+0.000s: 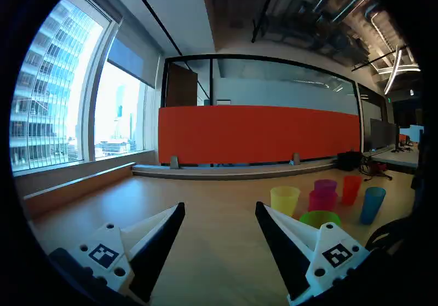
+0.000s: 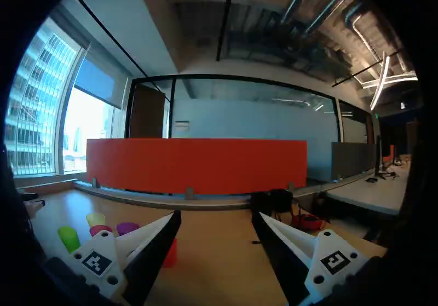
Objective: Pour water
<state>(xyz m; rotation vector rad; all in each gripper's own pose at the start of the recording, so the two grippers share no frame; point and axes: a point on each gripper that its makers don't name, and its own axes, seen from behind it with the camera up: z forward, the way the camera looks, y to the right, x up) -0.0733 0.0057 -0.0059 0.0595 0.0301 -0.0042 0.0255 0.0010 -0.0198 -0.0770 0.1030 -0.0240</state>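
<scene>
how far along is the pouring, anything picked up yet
Nothing looks done: the yellow cup and blue cup stand upright among others on the table, apart from both grippers. Nothing is in hand: the left gripper and right gripper are open and empty. Left: grasp a cup and pour. Whether any holds water cannot be seen.

The left gripper [image 1: 219, 210] points forward and roughly level, its two fingers [image 1: 156, 246] spread wide apart, holding nothing. The right gripper [image 2: 215, 218] is posed the same way: fingers [image 2: 279, 251] parted, tips level with each other. Each finger is white outside and black on its inner face, with a square marker near the base.
</scene>
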